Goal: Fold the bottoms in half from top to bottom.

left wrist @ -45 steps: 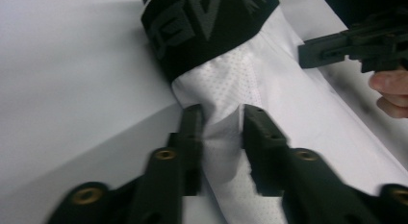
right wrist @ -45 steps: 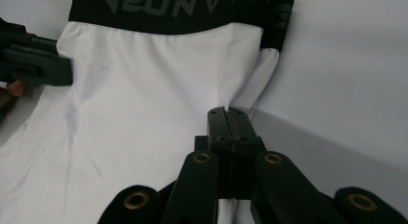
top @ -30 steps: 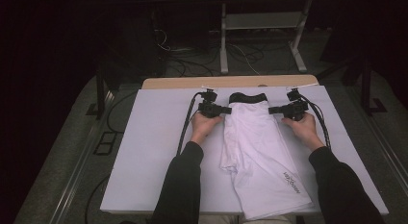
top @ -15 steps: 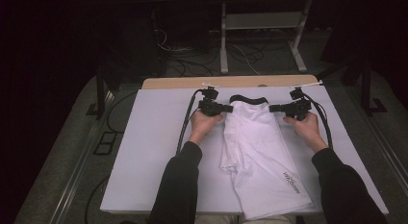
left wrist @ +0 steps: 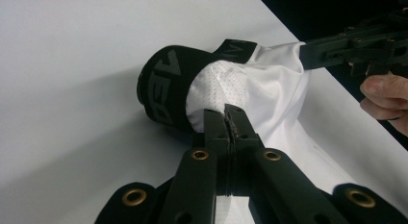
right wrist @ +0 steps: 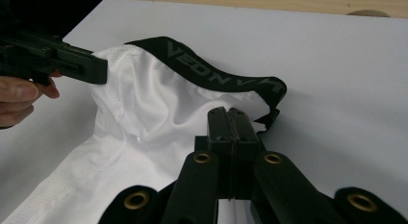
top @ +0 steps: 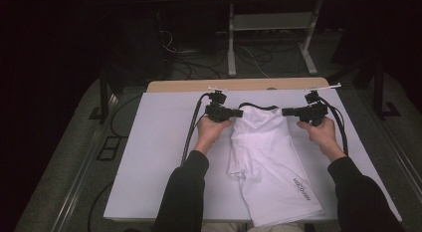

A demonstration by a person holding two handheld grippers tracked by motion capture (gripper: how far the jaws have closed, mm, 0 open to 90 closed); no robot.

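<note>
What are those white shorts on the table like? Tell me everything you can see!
The white shorts look like thin, sporty fabric with tiny holes near the top and a black stretchy waistband with grey letters. They lie folded lengthwise on the white table cover, waistband at the far end, legs toward the person, with small dark print near the hem. The left gripper and the right gripper each pinch the cloth just below the waistband, one at each side, and the band curls up between them.

Your table (top: 164, 157) has a white top with a bare wood strip (top: 239, 85) along its far edge. White shorts (top: 271, 162) with a black waistband (right wrist: 216, 75) lie on it, legs reaching your near edge.
</note>
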